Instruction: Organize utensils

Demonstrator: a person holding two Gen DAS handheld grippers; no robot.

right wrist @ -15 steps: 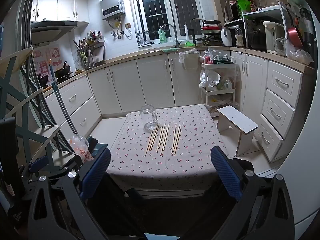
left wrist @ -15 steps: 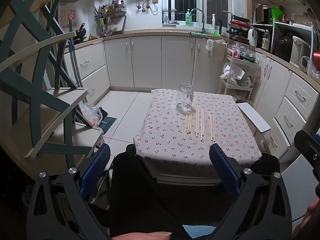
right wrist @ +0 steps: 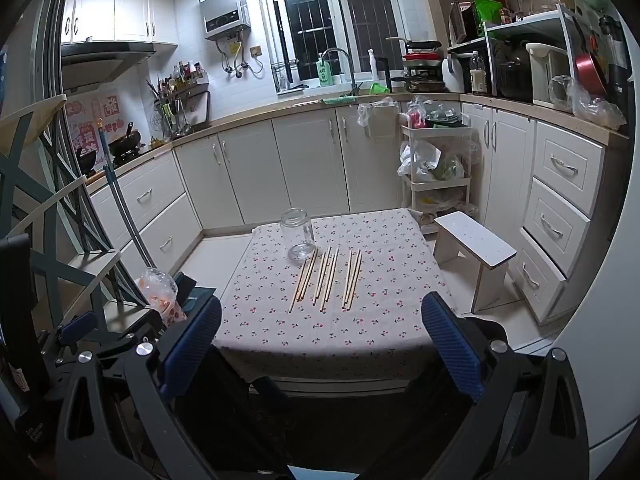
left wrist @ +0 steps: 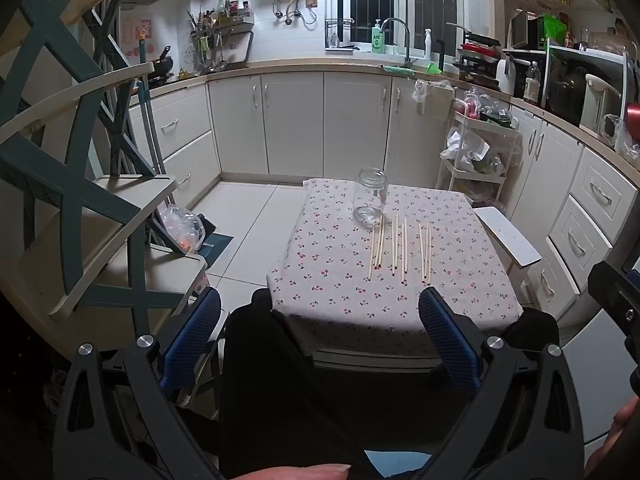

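Note:
Several wooden chopsticks (left wrist: 400,247) (right wrist: 329,276) lie side by side on a small table with a cherry-print cloth (left wrist: 332,264) (right wrist: 384,320). An empty glass jar (left wrist: 370,200) (right wrist: 297,238) stands upright just behind their far ends, towards the left. My left gripper (left wrist: 320,332) is open, well short of the table's near edge, with nothing between its blue pads. My right gripper (right wrist: 322,342) is also open and empty, held back from the table at its near edge. The other gripper's black body (left wrist: 616,300) shows at the right edge of the left wrist view.
A teal and cream folding rack (left wrist: 80,200) stands left of the table, with a plastic bag (right wrist: 158,292) at its foot. A white stool (right wrist: 476,252) and a trolley (right wrist: 436,168) are on the right. Kitchen cabinets (left wrist: 296,124) run behind. A dark chair back (left wrist: 276,380) sits below the grippers.

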